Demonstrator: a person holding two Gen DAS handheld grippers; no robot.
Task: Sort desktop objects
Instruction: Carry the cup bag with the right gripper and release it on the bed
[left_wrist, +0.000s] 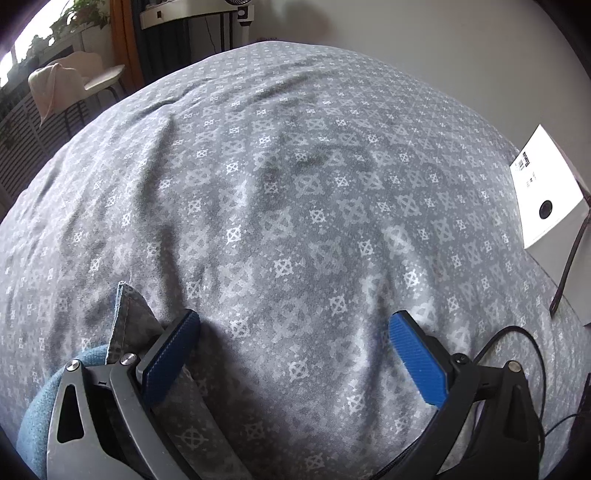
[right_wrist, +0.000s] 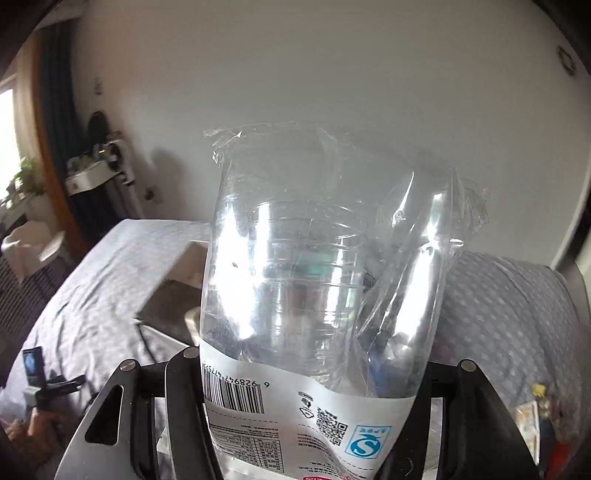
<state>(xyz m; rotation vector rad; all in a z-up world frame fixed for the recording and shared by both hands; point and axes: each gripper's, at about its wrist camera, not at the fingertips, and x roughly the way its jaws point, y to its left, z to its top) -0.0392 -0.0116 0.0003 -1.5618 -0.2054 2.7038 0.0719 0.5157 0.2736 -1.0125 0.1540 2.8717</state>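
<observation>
My right gripper (right_wrist: 314, 373) is shut on a clear plastic pack of disposable cups (right_wrist: 321, 258) with a white barcode label, held up in the air and filling the middle of the right wrist view; its fingers are hidden behind the pack. My left gripper (left_wrist: 295, 354) is open and empty, its blue pads (left_wrist: 417, 365) hovering just above a grey patterned cloth (left_wrist: 277, 184) that covers the surface. A folded corner of the cloth (left_wrist: 129, 317) sticks up beside the left pad.
A white box (left_wrist: 546, 195) lies at the right edge of the cloth, with black cables (left_wrist: 517, 332) near it. An open cardboard box (right_wrist: 173, 295) sits behind the cup pack. Small packets (right_wrist: 532, 421) lie at lower right. A chair (left_wrist: 74, 81) stands far left.
</observation>
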